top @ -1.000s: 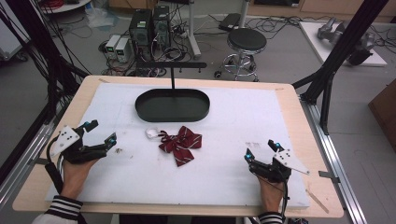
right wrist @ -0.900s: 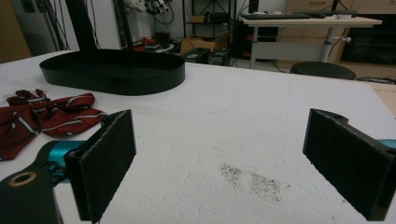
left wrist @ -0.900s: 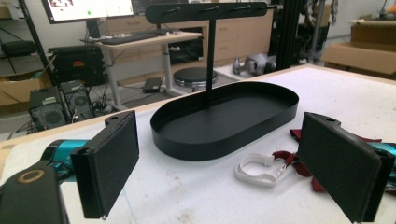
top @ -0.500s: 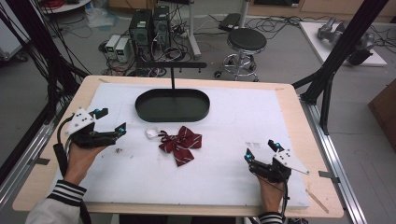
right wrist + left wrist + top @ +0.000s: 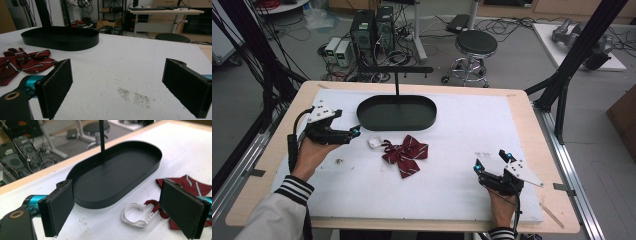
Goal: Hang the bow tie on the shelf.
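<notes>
On the white surface (image 5: 452, 150), seen from above, a red striped bow tie (image 5: 405, 155) lies at centre, its white clip (image 5: 374, 143) at its 10 o'clock, the black tray (image 5: 397, 112) at 12. The left gripper (image 5: 353, 132) hovers at the clip's 9 o'clock, jaws spread; the right gripper (image 5: 492, 162) rests at 4 o'clock, well apart.

In the left gripper view, the clip (image 5: 136, 216) sits between the spread jaws. Cloth looks soft and light; the stiff clip seems the surer hold.

In the right gripper view, jaws spread, bow tie (image 5: 25, 62) at 9 o'clock.
</notes>
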The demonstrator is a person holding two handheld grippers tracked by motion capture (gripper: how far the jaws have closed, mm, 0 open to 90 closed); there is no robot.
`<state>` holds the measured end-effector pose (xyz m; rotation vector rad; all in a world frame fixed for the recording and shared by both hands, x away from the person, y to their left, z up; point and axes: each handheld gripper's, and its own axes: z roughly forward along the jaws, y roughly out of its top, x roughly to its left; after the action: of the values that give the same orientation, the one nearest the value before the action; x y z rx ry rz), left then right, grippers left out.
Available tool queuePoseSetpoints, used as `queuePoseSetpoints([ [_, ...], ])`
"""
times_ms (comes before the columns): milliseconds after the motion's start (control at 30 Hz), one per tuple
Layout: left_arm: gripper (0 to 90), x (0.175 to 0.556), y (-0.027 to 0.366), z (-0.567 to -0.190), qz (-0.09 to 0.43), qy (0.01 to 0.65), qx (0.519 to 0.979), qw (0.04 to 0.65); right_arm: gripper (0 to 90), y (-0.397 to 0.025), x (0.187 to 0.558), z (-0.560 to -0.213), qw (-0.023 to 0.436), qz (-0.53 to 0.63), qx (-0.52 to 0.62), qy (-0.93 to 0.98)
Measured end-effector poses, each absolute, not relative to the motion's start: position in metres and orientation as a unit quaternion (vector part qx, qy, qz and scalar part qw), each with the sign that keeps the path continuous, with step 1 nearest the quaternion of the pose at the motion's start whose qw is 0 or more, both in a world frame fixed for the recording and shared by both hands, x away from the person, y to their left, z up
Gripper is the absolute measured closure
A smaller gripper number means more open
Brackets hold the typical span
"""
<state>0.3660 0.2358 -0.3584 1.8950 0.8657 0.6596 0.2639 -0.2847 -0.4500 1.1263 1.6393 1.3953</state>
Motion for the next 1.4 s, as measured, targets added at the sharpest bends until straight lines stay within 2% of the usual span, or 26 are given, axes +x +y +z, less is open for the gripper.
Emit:
queuePoseSetpoints([
  [467, 17.1, 0.398, 0.22, -0.366, 0.234, 0.385, 0.811, 0.373, 8.5, -0.285, 0.264, -0.45, 0.346, 0.54, 0.438, 0.63],
  [1400, 23.2, 0.414, 0.204, -0.403, 0.137, 0.417, 0.845, 0.305, 8.5, -0.285, 0.263, -0.45, 0.349, 0.541, 0.438, 0.627],
])
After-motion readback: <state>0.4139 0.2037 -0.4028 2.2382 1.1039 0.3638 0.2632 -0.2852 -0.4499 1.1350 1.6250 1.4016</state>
